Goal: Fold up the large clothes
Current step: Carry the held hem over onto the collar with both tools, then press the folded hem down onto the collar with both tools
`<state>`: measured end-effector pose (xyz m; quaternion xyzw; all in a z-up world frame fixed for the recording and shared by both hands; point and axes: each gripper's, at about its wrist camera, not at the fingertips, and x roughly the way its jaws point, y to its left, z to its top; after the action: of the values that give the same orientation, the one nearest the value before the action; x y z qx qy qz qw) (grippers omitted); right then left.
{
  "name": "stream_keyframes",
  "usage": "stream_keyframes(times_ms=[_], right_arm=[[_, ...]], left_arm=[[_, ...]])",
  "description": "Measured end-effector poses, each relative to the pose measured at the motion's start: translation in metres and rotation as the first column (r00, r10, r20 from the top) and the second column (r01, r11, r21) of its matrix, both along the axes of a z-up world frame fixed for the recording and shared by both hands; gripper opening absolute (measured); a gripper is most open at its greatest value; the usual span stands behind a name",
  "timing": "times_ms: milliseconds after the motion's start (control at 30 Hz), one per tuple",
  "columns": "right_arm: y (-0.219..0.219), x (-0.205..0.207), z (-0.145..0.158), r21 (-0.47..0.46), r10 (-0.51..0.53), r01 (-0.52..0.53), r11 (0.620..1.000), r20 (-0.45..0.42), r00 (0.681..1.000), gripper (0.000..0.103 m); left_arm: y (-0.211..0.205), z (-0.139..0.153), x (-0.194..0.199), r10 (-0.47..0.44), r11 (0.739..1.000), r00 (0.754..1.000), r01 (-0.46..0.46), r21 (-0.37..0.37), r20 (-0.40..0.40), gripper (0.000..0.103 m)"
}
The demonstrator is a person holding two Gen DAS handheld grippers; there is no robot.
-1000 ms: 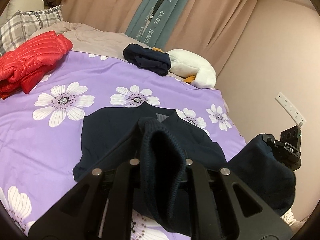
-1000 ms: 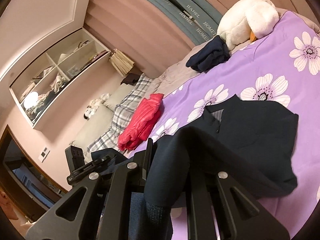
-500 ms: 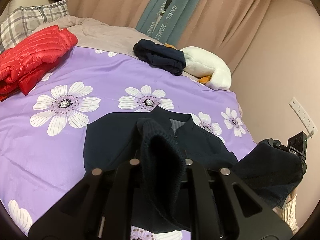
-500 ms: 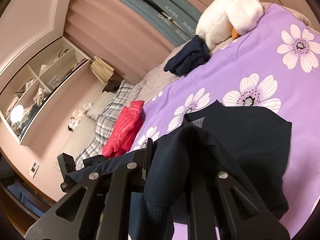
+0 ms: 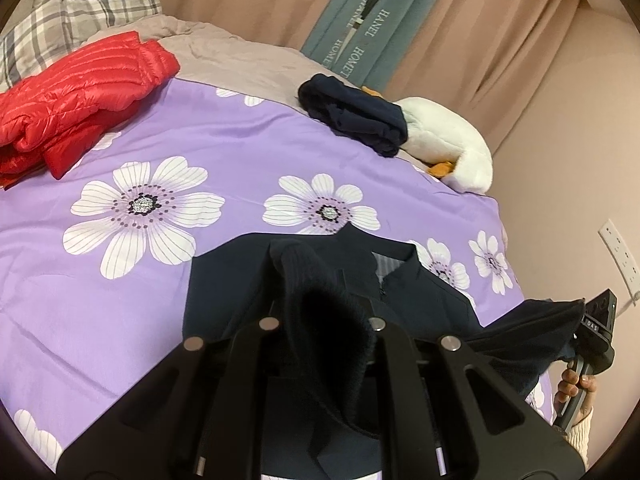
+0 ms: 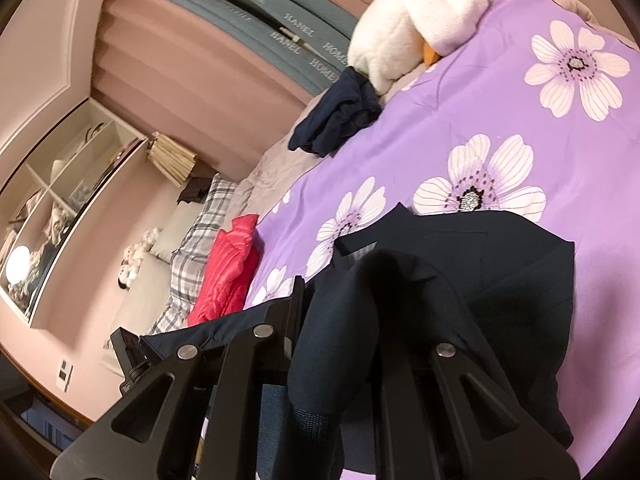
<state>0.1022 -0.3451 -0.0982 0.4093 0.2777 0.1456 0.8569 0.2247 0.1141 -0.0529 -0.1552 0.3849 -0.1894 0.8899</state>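
Your dark navy jacket lies collar-up on the purple flowered bedspread, well short of the white plush goose at its far edge, its smooth body spread flat so the lifted hem can likely fold toward the collar. Your left gripper is clenched on the thick ribbed hem; your right gripper is clamped on smoother cloth.

Grey-green curtain panel: repeated white words "HOME", "HANEL", partly cut "...OMETEILE". Same panel in right wrist view: "HANEL", "HOME" again. Right gripper body: small label "DAS".
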Motion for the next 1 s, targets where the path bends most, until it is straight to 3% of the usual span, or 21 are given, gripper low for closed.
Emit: stream_keyframes(times_ms=[467,1000], right_arm=[[-0.009,0.029,-0.024,-0.019,-0.034,0.033,0.999,-0.06,0.998,0.012],[-0.01,0.049,-0.048,-0.085,-0.058,0.046,0.995,-0.144,0.988,0.012]], left_arm=[[0.004,-0.033,0.043,0.055,0.998,0.996,-0.054,0.018,-0.067,0.011],[-0.008,-0.067,0.064,0.085,0.991,0.992,-0.074,0.113,-0.098,0.011]])
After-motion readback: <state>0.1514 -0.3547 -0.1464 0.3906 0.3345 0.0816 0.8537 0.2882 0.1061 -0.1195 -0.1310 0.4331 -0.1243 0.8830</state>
